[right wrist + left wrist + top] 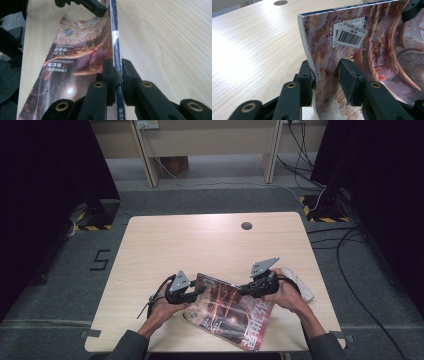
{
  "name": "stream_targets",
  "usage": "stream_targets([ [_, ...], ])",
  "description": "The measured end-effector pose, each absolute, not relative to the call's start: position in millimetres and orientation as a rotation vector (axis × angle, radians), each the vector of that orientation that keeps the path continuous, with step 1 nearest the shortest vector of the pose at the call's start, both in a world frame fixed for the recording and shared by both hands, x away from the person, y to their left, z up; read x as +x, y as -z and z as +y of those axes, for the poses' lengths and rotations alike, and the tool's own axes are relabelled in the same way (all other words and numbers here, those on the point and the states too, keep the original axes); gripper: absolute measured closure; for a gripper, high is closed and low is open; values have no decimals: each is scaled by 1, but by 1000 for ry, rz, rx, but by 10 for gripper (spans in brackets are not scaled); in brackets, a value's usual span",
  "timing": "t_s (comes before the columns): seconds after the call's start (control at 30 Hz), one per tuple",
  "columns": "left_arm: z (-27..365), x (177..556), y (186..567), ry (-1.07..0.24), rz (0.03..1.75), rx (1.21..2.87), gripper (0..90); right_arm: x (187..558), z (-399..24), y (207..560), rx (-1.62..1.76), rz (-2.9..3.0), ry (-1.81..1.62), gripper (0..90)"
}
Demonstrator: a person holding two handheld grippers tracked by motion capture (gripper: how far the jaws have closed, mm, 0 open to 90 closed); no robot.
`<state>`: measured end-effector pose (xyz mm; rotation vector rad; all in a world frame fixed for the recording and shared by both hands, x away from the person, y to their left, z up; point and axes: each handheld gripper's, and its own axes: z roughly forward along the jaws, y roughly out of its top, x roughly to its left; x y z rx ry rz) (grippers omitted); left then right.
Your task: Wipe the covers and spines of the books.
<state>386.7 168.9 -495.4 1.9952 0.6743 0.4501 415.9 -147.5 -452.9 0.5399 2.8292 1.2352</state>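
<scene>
Both my grippers are on the magazine: right gripper pinches its spine, left gripper straddles the cover edge, not squeezing. Long side runs diagonally toward me at the table front edge, open wood behind.

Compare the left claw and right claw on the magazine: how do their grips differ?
The right claw is clamped tight on the dark spine edge of the glossy reddish-brown magazine; the left claw stands wider, one pad at the cover edge, the other with a gap.
The right claw grips the far edge by the spine; the left claw takes the corner near the white barcode sticker.
Both reach the magazine above the light wooden table.
</scene>
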Motion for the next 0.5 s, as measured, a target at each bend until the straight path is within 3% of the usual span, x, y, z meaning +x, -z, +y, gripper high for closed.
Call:
stream_targets([
  [0.23, 172, 380, 491, -470, 628, 2026, 725, 421, -146, 458, 578, 2824, -1202, 771],
  [0.5, 174, 366, 487, -465, 599, 2034, 796, 427, -149, 461, 727, 2729, -1165, 623],
])
